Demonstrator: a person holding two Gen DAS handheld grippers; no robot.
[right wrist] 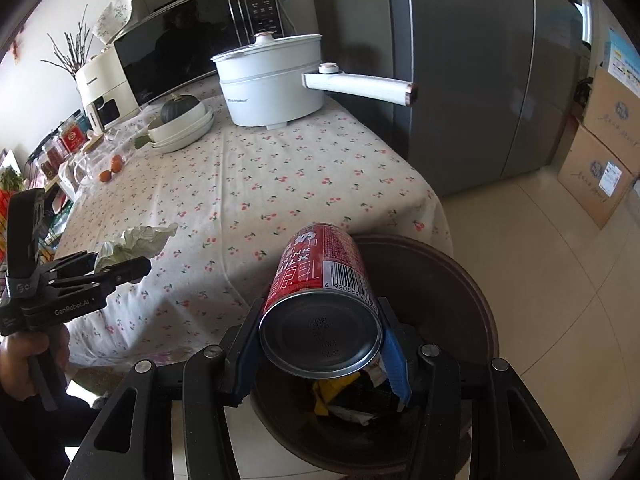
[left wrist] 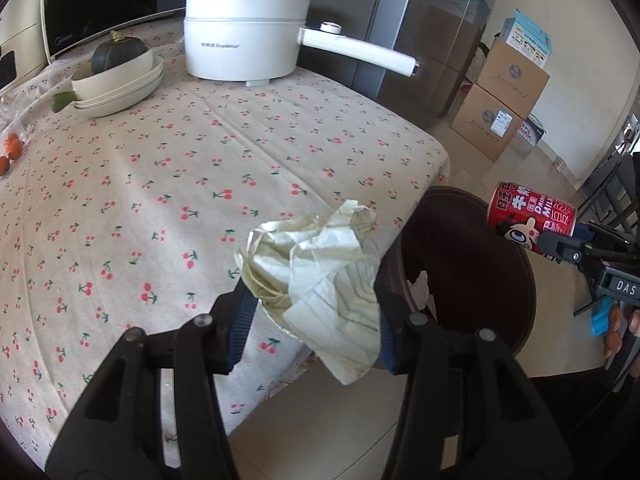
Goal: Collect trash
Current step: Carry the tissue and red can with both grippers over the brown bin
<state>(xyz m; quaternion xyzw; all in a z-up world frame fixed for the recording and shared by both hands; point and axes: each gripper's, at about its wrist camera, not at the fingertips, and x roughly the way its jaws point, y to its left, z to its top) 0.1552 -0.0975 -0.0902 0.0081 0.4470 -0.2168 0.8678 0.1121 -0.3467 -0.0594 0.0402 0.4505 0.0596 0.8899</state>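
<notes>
My left gripper [left wrist: 316, 300] is shut on a crumpled white paper [left wrist: 320, 272] and holds it over the table's near corner, beside the dark brown trash bin [left wrist: 516, 280]. The paper also shows in the right wrist view [right wrist: 132, 242], where the left gripper [right wrist: 120, 266] sits at the left. My right gripper [right wrist: 320, 328] is shut on a red milk can [right wrist: 324, 296], held on its side above the bin [right wrist: 460, 280], which holds wrappers. In the left wrist view the can [left wrist: 532, 214] hangs over the bin's far rim in the right gripper [left wrist: 556, 244].
A table with a cherry-print cloth [left wrist: 180, 184] carries a white electric pot [left wrist: 244, 32] with a long handle, stacked plates with a green squash [left wrist: 120, 76], and small oranges [right wrist: 112, 170]. A microwave [right wrist: 192, 44] stands behind. A grey fridge [right wrist: 480, 80] and cardboard boxes [left wrist: 500, 96] stand right.
</notes>
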